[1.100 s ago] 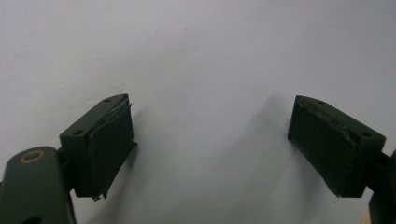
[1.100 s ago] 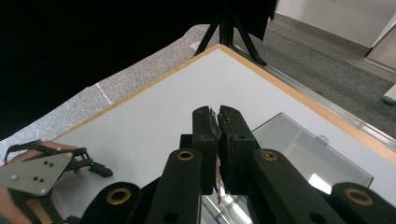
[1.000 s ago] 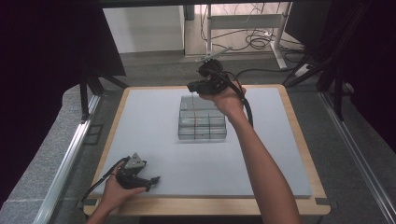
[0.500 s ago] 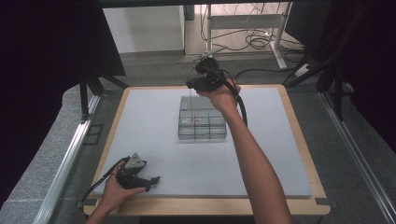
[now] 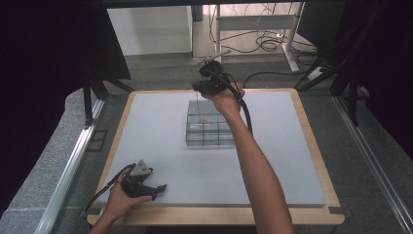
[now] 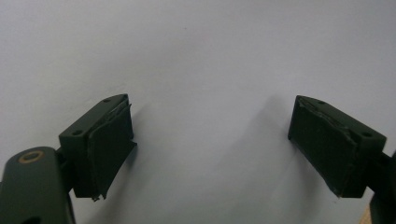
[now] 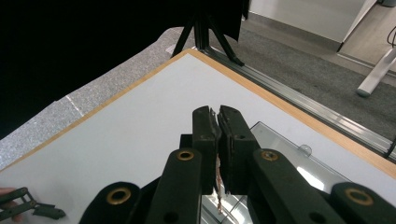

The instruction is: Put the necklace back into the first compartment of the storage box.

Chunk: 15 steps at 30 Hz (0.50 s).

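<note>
Near the centre of the frame, a clear compartment box [image 5: 207, 126] sits on the white tabletop [image 5: 292, 161]. Above its far edge the right gripper [image 5: 198, 87] pinches a thin reddish strand [image 7: 218, 186] that hangs toward the box. At lower left, the left gripper [image 5: 160, 187] rests on the tabletop, jaws spread wide, well apart from the box. Cables [image 5: 265, 44] lie on the floor beyond.

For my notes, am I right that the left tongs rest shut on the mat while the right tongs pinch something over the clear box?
Not quite: the left tongs are open, as the left gripper view shows. The right tongs do pinch something thin over the clear box.
</note>
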Available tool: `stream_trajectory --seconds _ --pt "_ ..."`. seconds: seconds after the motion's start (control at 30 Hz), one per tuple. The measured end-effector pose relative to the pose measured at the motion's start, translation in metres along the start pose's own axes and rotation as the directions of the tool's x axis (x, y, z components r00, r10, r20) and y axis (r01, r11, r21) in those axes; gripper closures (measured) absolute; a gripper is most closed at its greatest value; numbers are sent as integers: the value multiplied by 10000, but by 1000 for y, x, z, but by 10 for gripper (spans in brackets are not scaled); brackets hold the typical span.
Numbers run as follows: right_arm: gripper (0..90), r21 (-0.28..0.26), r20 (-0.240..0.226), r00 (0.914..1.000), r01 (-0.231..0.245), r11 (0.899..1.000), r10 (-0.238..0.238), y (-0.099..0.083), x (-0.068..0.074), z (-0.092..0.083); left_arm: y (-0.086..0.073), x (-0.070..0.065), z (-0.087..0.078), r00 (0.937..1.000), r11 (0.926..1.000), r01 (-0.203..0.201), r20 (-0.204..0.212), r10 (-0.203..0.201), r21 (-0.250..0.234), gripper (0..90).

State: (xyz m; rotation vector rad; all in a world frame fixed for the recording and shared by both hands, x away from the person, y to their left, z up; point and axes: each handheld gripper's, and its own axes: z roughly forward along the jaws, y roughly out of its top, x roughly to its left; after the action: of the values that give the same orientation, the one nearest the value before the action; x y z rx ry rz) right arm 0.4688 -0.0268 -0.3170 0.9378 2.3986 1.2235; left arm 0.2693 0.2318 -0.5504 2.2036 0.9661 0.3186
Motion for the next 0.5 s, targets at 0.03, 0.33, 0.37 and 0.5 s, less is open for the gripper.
stream_trajectory --seconds 0.03,0.33,0.37,0.5 --pt "842 -19 -5 10000 -14 10000 14 0 0 2 0 0 0 10000 10000 2 -5 -2 0 139" --pt "843 52 116 9999 -30 10000 30 -5 1 17 0 0 0 10000 10000 20 -15 -20 -25 139" --pt "842 90 134 9999 -54 9999 53 -5 1 19 0 0 0 10000 10000 16 -16 -16 -23 139" --pt "842 151 138 9998 -141 9998 139 -8 -1 28 0 0 0 10000 10000 14 -1 -14 -11 139"
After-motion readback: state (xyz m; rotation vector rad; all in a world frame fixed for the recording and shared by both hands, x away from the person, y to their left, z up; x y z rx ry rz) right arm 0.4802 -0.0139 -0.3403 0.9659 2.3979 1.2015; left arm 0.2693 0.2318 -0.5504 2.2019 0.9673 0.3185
